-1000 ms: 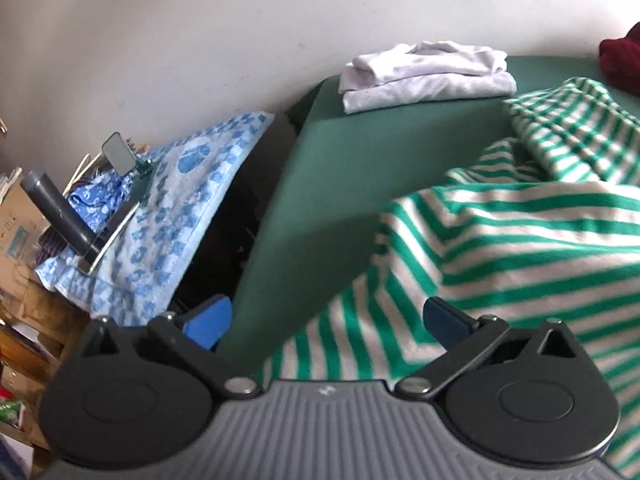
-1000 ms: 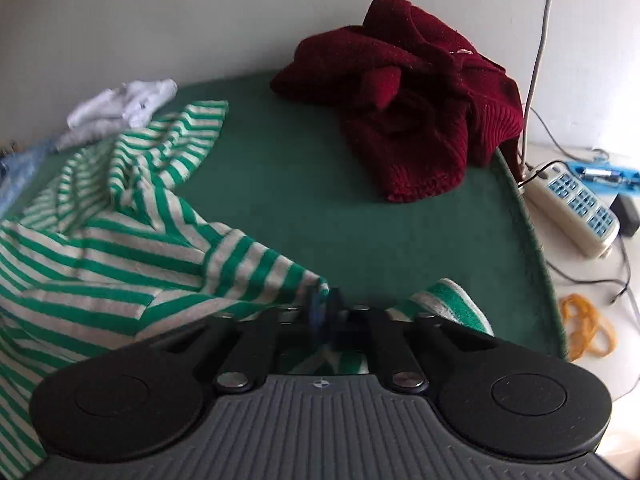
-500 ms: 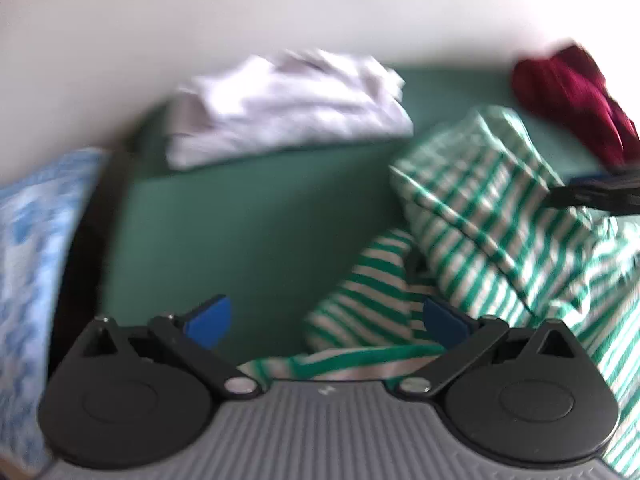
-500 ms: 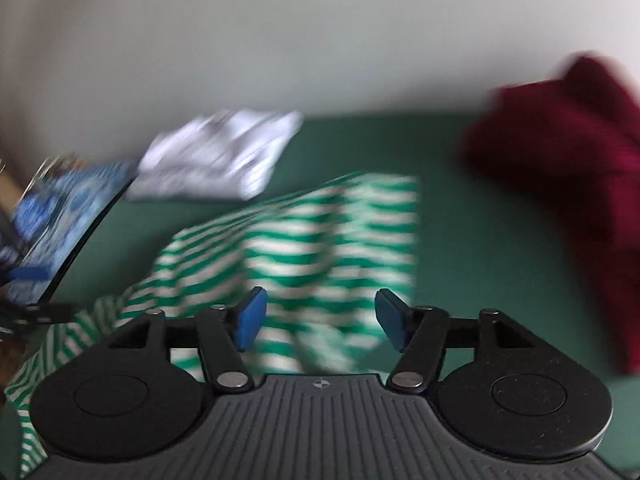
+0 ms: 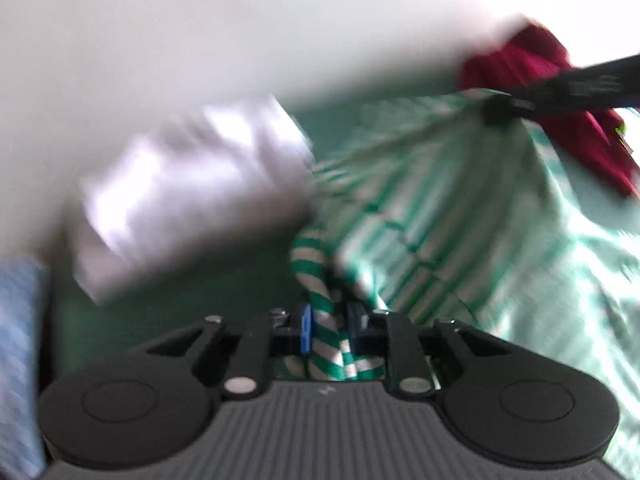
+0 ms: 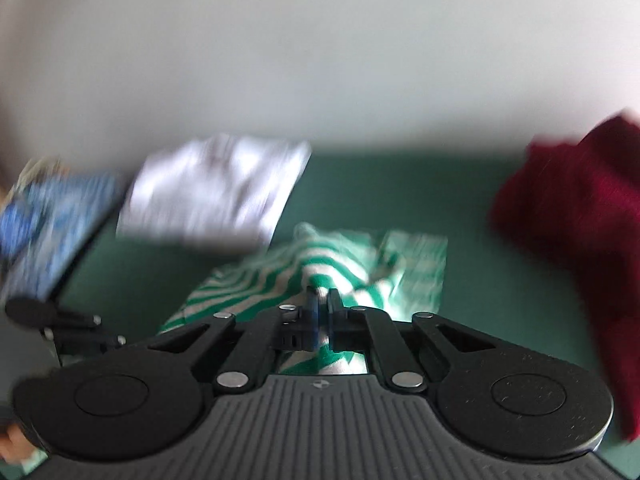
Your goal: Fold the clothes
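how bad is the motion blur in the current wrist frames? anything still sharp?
Left wrist view: heavy smear on the white folded clothes and striped shirt; only the left gripper and the stripes pinched in it stay crisp. Right wrist view: milder streaking on the maroon sweater and the green table; the right gripper is sharp. Fisheye bends both horizons.

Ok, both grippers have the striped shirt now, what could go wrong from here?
1. The left gripper pinches a bunched, rope-like bit of the striped shirt, so it may spread unevenly or slip out.
2. The folded white clothes lie right beside the shirt; swinging it could knock the pile over.
3. The maroon sweater sits close to the right gripper and could get dragged along.
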### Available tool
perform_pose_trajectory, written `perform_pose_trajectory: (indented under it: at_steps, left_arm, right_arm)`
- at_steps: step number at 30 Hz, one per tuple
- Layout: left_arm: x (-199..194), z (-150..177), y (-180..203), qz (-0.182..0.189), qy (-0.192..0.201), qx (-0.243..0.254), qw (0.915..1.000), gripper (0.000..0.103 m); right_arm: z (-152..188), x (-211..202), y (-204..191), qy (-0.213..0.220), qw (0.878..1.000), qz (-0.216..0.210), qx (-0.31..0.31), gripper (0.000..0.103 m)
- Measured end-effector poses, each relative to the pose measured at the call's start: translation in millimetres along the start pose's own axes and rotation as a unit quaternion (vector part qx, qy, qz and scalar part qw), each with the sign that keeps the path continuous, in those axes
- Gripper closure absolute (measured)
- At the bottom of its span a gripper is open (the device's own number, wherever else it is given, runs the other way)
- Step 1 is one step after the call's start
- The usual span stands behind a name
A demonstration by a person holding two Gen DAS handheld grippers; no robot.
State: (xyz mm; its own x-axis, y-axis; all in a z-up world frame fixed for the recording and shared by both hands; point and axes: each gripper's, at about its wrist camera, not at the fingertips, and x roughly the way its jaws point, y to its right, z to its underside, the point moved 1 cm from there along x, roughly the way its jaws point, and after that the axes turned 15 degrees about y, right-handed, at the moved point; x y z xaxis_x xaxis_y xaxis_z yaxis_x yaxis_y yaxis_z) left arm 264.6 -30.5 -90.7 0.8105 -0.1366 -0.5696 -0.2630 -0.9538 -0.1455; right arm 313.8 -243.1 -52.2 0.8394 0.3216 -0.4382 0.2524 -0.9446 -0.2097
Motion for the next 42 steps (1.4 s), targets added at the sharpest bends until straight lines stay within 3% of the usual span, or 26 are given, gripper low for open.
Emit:
perform_pose_trajectory:
  at_steps: [3,5,6,7,8,9,11,13,14,16,17,18,21,25,29,32,33,34,36,37,39,40,42]
  left_arm:
    - [13,-43,-22,-0.041,0.024,-0.038,0.9982,0.084]
    - [27,-56,-30,-0.081,0.022,-0.038,0.9958,0.083]
    - [33,-53,-30,-0.108,0.014,-0.018,0.9939,0.082]
    - [38,-47,-29,-0.126,0.001,0.007,0.9919,0.071]
    - [39,-39,-31,-0.133,-0.009,0.022,0.9909,0.067]
    - [32,-29,-34,-0.122,-0.012,0.026,0.9922,0.065]
    - [6,-6,-41,-0.091,-0.008,0.034,0.9952,0.059]
    - [-31,21,-50,-0.078,-0.003,0.044,0.9960,0.033]
    - [-48,37,-56,-0.073,-0.006,0.047,0.9962,0.028]
    - [-82,68,-67,-0.064,-0.012,0.054,0.9964,0.015]
    - [-100,83,-72,-0.059,-0.016,0.058,0.9965,0.013]
    - [-115,99,-78,-0.056,-0.023,0.055,0.9966,0.012]
    - [-147,148,-104,-0.055,-0.078,-0.003,0.9955,0.012]
    - [-168,193,-114,-0.044,-0.109,-0.089,0.9890,0.006]
    - [-164,198,-107,-0.051,-0.095,-0.116,0.9873,0.006]
    - [-155,187,-98,-0.078,-0.073,-0.080,0.9910,0.016]
    - [-154,182,-97,-0.104,-0.067,-0.056,0.9907,0.024]
    - [-151,180,-98,-0.140,-0.071,-0.031,0.9871,0.045]
    - [-139,180,-109,-0.200,-0.094,-0.001,0.9753,0.071]
    - [-137,180,-118,-0.206,-0.098,-0.010,0.9735,0.069]
    - [-144,173,-131,-0.200,-0.095,-0.040,0.9744,0.068]
    - [-152,167,-132,-0.197,-0.080,-0.048,0.9761,0.063]
    - [-172,150,-125,-0.200,-0.038,-0.043,0.9780,0.054]
  right_arm:
    - [-29,-3,19,0.050,0.998,0.029,0.031,0.102]
    - [-34,1,27,0.081,0.995,0.058,0.024,0.102]
    - [-30,6,29,0.096,0.993,0.072,0.008,0.097]
    - [-24,13,32,0.089,0.993,0.079,-0.011,0.091]
    - [-17,23,36,0.062,0.995,0.079,-0.027,0.077]
    - [-10,26,42,0.045,0.995,0.084,-0.030,0.075]
    - [2,4,59,0.062,0.995,0.073,-0.003,0.075]
    - [18,-21,75,0.040,0.998,0.038,0.004,0.064]
    - [27,-34,83,0.021,1.000,0.021,0.005,0.057]
    - [49,-58,94,-0.017,1.000,-0.004,-0.019,0.056]
    - [62,-72,99,-0.038,0.998,-0.006,-0.045,0.052]
    - [75,-86,104,-0.061,0.995,0.000,-0.080,0.045]
    - [104,-130,124,-0.092,0.984,0.043,-0.149,0.042]
    - [128,-176,161,-0.103,0.983,0.114,-0.095,0.029]
    - [142,-182,175,-0.089,0.986,0.139,-0.019,0.030]
    - [135,-182,171,-0.058,0.989,0.138,0.014,0.080]
    - [131,-187,169,-0.044,0.989,0.141,0.005,0.081]
    - [127,-191,167,-0.029,0.989,0.145,-0.005,0.082]
    - [118,-201,164,0.001,0.988,0.151,-0.023,0.080]
    - [114,-205,162,0.016,0.987,0.154,-0.033,0.075]
    - [106,-215,158,0.046,0.985,0.160,-0.051,0.045]
    - [105,-221,160,0.052,0.982,0.173,-0.050,0.040]
    - [114,-236,170,0.035,0.978,0.206,-0.025,0.044]
